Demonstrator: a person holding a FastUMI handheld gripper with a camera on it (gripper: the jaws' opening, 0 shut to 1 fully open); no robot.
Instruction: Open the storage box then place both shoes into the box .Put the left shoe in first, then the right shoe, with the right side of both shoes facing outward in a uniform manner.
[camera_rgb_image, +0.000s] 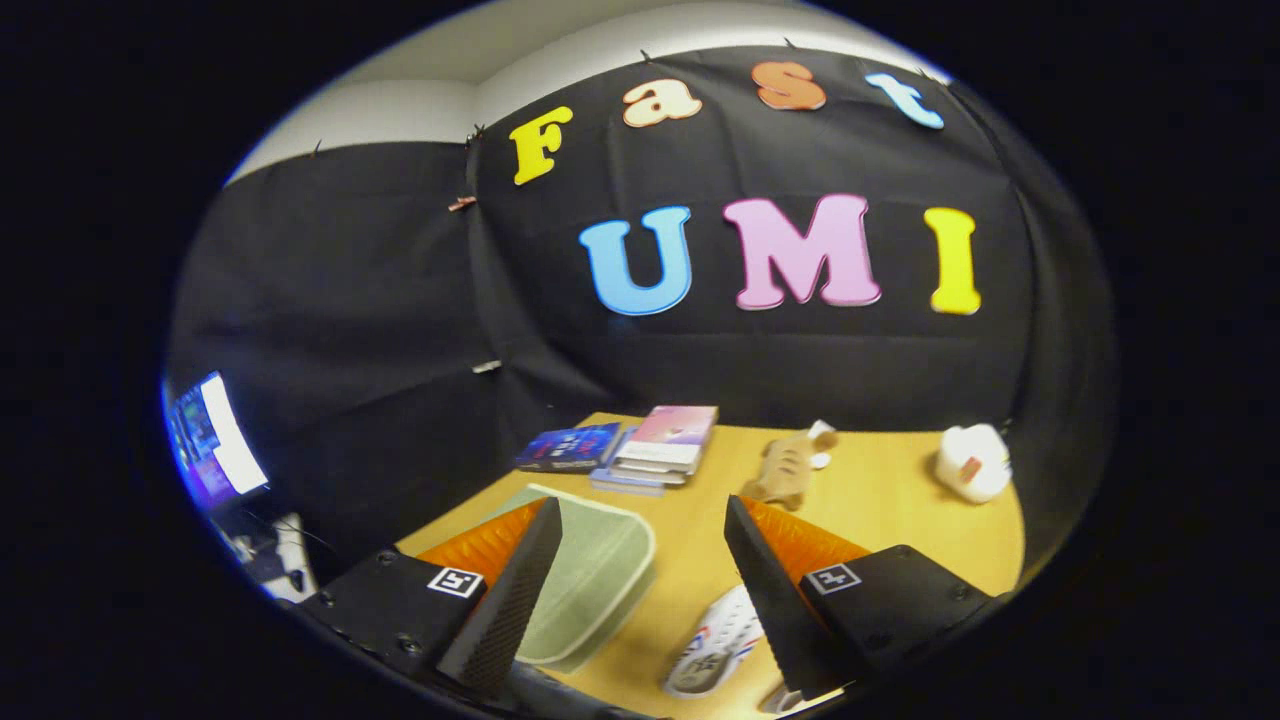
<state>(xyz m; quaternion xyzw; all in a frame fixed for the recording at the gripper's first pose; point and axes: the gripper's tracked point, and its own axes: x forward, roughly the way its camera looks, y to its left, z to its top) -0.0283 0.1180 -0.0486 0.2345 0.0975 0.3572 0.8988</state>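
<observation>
Claw (640, 560) open above storage box (590, 580) and shoe (715, 640); no readable labels.

A recording booth: black cloth walls (380, 300) around a wooden table (880, 510), monitor (215, 440) alongside.

The gripper (640, 560) is built with two wedge-shaped, ribbed fingers (520, 590), set apart with nothing between them. Each is mounted on a black block fitted with screws and marked with a square black-and-white tag (455, 581).
</observation>
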